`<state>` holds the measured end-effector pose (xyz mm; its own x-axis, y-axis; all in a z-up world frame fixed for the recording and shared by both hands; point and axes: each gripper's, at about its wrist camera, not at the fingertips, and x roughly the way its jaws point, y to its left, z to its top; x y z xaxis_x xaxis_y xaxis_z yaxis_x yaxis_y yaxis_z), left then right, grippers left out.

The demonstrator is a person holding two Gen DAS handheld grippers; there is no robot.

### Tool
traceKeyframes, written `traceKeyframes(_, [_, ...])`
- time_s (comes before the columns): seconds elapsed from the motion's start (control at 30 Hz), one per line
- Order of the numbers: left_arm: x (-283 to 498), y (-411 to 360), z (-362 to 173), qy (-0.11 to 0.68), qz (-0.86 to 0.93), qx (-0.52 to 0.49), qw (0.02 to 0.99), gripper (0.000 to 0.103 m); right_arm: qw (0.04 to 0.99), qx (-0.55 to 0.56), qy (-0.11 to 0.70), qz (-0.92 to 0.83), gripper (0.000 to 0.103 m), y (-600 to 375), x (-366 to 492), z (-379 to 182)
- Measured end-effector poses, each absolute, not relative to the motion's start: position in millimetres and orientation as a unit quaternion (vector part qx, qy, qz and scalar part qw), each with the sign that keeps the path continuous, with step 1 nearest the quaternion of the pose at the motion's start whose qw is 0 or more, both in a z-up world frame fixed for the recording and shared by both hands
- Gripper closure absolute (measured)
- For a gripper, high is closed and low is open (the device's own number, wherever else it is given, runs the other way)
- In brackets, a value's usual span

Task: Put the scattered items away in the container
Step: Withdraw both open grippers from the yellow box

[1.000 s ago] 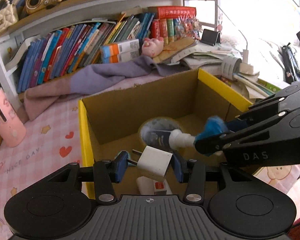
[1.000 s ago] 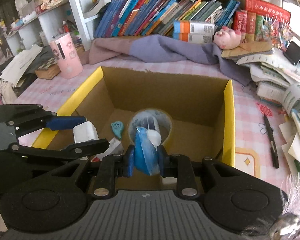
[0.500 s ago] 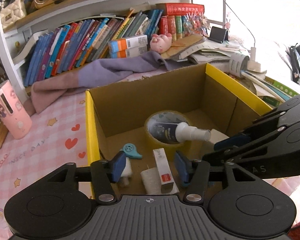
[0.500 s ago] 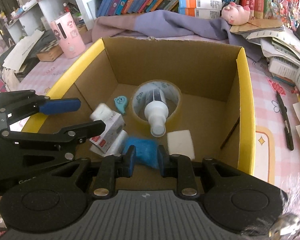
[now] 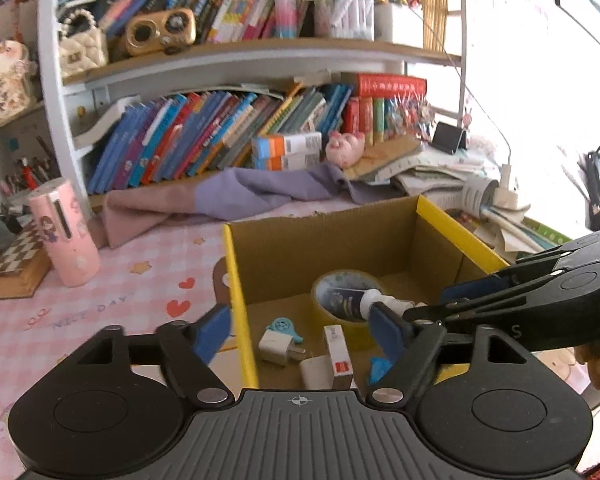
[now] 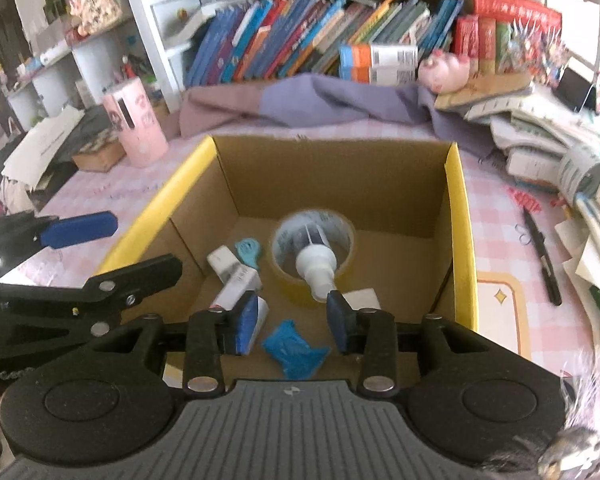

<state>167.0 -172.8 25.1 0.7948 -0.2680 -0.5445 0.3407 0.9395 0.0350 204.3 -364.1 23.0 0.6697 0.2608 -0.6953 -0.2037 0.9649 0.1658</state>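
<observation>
A cardboard box with yellow rims (image 5: 452, 226) (image 6: 458, 216) stands on the pink checked table. Inside lie a tape roll (image 6: 288, 280) with a white spray bottle (image 6: 315, 266) across it, a white charger plug (image 5: 274, 346), a small white-and-red carton (image 5: 338, 356), a teal trinket (image 6: 247, 249), a white pad (image 6: 362, 298) and a crumpled blue wrapper (image 6: 296, 352). My left gripper (image 5: 300, 330) is open and empty above the box's left wall. My right gripper (image 6: 294, 318) is open and empty above the blue wrapper.
A pink cylindrical tin (image 5: 66, 232) stands left of the box. A purple cloth (image 6: 320, 104) lies behind it, below a bookshelf (image 5: 240, 128). Piled papers and magazines (image 6: 548, 152) crowd the right side. A black pen (image 6: 542, 256) lies right of the box.
My left gripper let go of the white charger plug and my right let go of the blue wrapper; both now lie in the box. Both grippers opened and drew back upward.
</observation>
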Motion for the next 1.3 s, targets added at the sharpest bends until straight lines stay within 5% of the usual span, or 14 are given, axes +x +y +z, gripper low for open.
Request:
traceKeyframes(0.8, [41, -67, 27, 0.263, -0.071, 0.037, 0.961, 0.005, 0.947, 0.039, 0.313, 0.056, 0.044, -287, 63, 36])
traceKeyframes(1.3, [9, -36, 16, 0.294, -0.064, 0.035, 0.953, 0.000, 0.947, 0.031, 0.319, 0.036, 0.017, -247, 18, 23])
